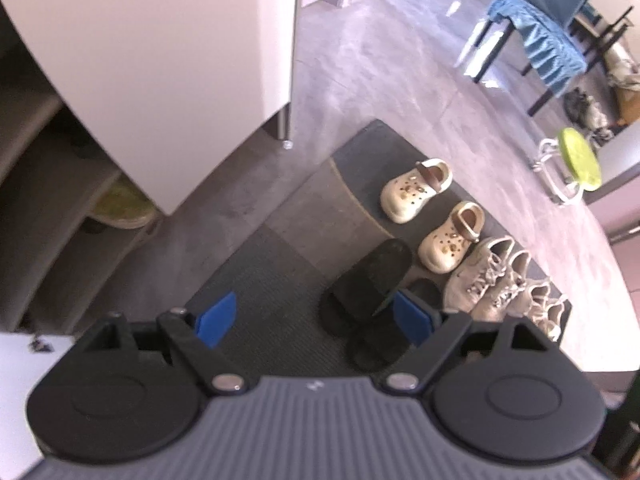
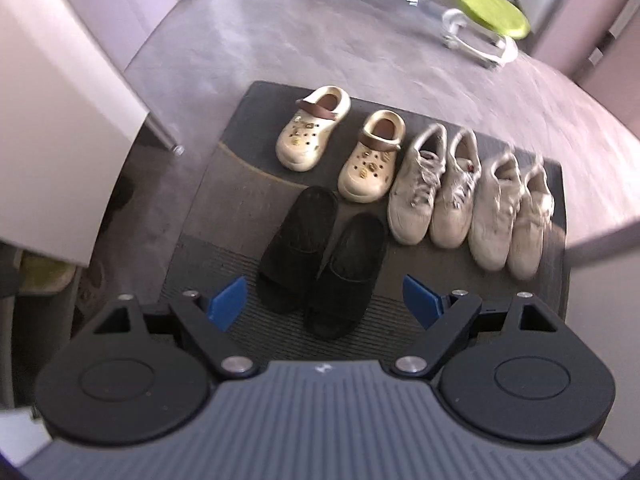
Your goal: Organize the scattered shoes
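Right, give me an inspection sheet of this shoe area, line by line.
Surface: dark doormat on a grey floor.
Job's things: black slippers side by side at the mat's near edge; cream clogs behind them, slightly apart; two pairs of pale sneakers in a row to their right.
Clutter: nothing seen on the mat besides shoes.
Grippers: left gripper open, empty, above the mat beside the slippers; right gripper open, empty, above the slippers' toes.
Cables: nothing seen.
Surroundings: white cabinet at left with a yellowish shoe beneath; green-topped stool; chair draped with blue cloth.
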{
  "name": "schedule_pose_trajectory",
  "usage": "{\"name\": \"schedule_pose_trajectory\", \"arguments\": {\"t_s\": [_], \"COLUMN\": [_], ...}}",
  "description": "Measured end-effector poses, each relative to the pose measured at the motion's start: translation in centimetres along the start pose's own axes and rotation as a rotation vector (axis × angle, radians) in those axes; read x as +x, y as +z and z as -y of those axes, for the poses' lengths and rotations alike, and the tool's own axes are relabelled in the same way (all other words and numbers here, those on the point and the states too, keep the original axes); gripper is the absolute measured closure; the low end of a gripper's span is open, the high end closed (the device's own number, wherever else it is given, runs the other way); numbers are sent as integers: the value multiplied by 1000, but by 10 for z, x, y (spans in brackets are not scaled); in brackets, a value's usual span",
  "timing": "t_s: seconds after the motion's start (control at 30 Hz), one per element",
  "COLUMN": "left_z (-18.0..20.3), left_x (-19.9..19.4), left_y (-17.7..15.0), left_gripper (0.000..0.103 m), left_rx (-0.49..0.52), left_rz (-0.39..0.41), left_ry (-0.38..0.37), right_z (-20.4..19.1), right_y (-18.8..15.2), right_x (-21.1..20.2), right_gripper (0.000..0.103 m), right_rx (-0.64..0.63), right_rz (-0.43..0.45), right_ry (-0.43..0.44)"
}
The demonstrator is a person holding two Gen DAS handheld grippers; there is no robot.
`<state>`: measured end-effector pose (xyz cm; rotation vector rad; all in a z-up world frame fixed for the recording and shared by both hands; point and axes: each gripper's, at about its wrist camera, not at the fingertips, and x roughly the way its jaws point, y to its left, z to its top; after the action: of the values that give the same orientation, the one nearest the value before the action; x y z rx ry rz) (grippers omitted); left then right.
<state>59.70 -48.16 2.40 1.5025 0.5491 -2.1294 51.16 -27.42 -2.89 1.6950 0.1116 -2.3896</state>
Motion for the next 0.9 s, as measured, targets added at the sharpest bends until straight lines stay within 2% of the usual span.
{"name": "schedule_pose_trajectory", "arguments": {"t_s": [0.13, 0.2, 0.27, 0.3, 0.37, 0.4, 0.5, 0.63, 0.7, 0.83, 0.9], "left_z": [-35, -56, -82, -92, -117, -126, -154, -176, -197, -211, -214], "left_x": [21, 22, 13, 6, -16, -25, -48, -48, -38, -27, -24], "left_y": [-11, -15, -13, -10, 0, 4, 20, 40, 53, 67, 71], "left_gripper": [15, 15, 16, 16, 16, 16, 15, 15, 16, 22, 22], "left_rx": [30, 4, -39, -61, -117, -133, -174, -171, -228, -186, -118], "left_rz": [45, 93, 182, 230, 364, 406, 523, 579, 595, 619, 634], "left_ry": [64, 104, 141, 152, 193, 199, 184, 187, 169, 148, 117], "right_z": [-4, -5, -9, -15, -23, -26, -33, -39, -41, -43, -46], "right_y": [-27, -36, -40, -47, -53, -54, -54, -44, -37, -27, -26], "right_x": [27, 37, 39, 42, 45, 44, 33, 22, 18, 20, 21], "right_gripper": [16, 16, 16, 16, 16, 16, 16, 16, 16, 16, 16], "right_rx": [95, 135, 119, 64, -57, -116, -263, -427, -471, -473, -454], "right_rz": [-13, -39, -37, -28, -33, -38, -33, -9, 7, 8, -3], "right_ry": [-40, -21, 9, 60, 112, 131, 195, 237, 245, 226, 222]}}
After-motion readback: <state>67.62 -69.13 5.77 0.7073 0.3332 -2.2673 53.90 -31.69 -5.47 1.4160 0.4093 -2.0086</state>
